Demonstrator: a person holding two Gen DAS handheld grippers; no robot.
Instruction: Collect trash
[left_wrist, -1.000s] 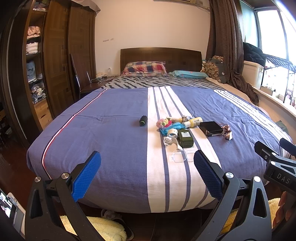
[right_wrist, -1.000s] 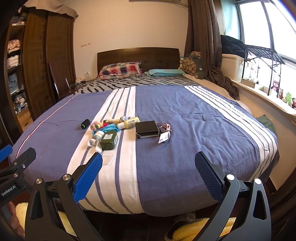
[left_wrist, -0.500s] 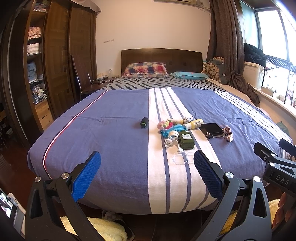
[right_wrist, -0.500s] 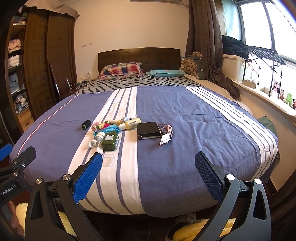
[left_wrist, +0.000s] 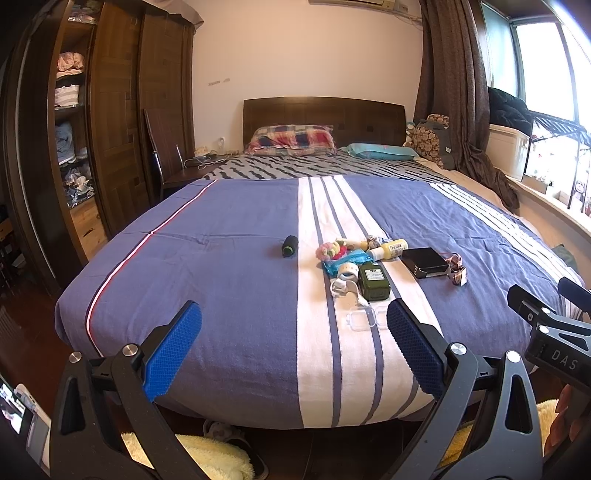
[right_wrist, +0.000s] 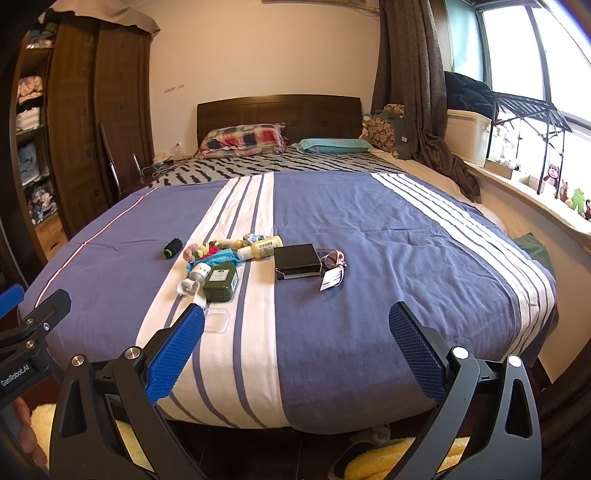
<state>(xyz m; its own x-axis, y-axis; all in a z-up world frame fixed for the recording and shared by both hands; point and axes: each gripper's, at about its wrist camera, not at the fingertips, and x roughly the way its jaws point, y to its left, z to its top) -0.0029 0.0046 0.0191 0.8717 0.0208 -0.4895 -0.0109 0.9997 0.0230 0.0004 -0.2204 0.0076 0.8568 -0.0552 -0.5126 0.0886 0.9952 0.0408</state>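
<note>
A cluster of small items lies on the striped bedspread (left_wrist: 229, 295): a green bottle (left_wrist: 373, 283), a yellow bottle (left_wrist: 389, 249), a black box (left_wrist: 424, 261), a black spool (left_wrist: 289, 246), a clear plastic case (left_wrist: 364, 318), a blue wrapper (left_wrist: 341, 260) and hair ties (left_wrist: 328, 250). The same items show in the right wrist view: green bottle (right_wrist: 220, 281), black box (right_wrist: 297, 260), spool (right_wrist: 172, 248). My left gripper (left_wrist: 293, 349) is open and empty at the foot of the bed. My right gripper (right_wrist: 295, 350) is open and empty beside it.
A wooden wardrobe (left_wrist: 110, 122) and a chair (left_wrist: 162, 158) stand left of the bed. Pillows (left_wrist: 291, 138) lie at the headboard. A curtain (right_wrist: 413, 92) and window ledge (right_wrist: 532, 192) are on the right. Yellow fluffy slippers (left_wrist: 214, 456) lie on the floor below.
Both grippers have drifted slightly closer to the bed and tilted a little; the items sit a bit lower in both views. Both stay open.
</note>
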